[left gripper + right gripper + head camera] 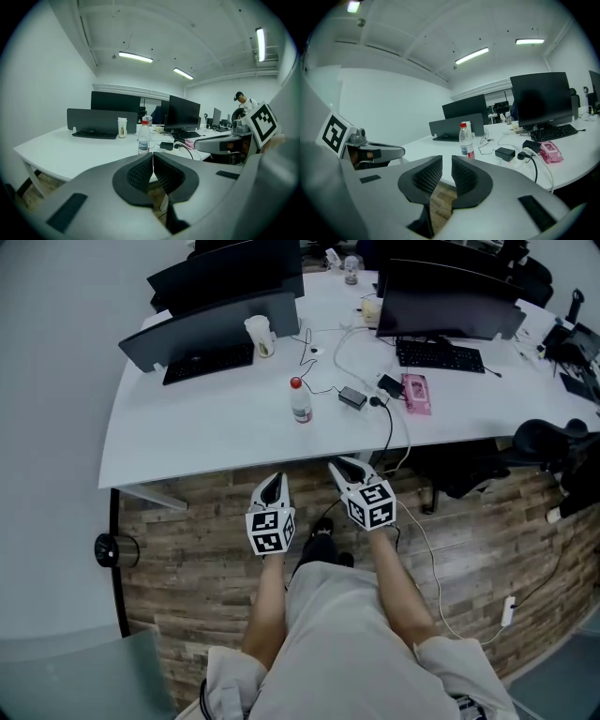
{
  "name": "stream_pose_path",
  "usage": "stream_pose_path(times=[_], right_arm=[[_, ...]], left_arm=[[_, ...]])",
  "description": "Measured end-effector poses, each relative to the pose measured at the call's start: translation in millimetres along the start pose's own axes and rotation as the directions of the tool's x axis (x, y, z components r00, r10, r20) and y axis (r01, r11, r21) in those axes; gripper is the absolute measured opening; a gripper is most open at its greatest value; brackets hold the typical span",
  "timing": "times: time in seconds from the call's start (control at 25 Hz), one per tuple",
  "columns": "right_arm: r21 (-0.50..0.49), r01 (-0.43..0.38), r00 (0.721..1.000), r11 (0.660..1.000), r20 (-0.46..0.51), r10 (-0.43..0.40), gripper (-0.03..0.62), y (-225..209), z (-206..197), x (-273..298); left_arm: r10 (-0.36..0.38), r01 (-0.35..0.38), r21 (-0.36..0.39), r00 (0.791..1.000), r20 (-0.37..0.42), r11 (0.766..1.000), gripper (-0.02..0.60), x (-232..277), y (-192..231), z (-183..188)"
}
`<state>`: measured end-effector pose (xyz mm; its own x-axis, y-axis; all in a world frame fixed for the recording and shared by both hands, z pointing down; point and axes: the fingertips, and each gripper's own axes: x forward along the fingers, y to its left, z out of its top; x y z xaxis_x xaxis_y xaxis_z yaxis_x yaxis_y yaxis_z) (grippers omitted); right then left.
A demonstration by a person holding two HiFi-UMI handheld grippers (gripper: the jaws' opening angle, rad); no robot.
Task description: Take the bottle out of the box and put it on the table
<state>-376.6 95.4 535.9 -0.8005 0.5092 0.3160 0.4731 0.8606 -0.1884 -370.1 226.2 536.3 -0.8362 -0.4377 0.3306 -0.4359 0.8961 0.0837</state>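
Black rectangular power brick [352,397]: flat pink packet [416,394] just right; pale paper cup [259,336] well left, farther back.

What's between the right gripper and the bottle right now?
Only bare white table lies between the right gripper and the bottle, as the head view shows.

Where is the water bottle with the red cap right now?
In the head view the bottle stands upright on the white table, near the middle of the picture, just left of the black power adapter.
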Motion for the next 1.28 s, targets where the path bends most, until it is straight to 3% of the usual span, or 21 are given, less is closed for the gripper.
stream_pose_path(times=[0.24, 0.52, 1.28], right_arm=[[0.001, 0.021, 1.000, 1.000, 0.005, -0.021, 0.041, 3, -5, -8], [0.013, 0.076, 0.997, 0.997, 0.033, -0.077, 0.040, -7, -6, -13], [-0.004, 0.093, 0.995, 0.996, 0.031, -0.092, 0.040, -3, -7, -11]], left_arm=[[-0.018, 0.018, -0.026, 1.000, 0.002, 1.000, 0.015, -8, 2, -10], [-0.038, 0.038, -0.008, 0.999, 0.006, 0.999, 0.014, -7, -1, -9], [-0.058, 0.058, -0.020, 0.998, 0.017, 0.998, 0.014, -2, -3, -14]])
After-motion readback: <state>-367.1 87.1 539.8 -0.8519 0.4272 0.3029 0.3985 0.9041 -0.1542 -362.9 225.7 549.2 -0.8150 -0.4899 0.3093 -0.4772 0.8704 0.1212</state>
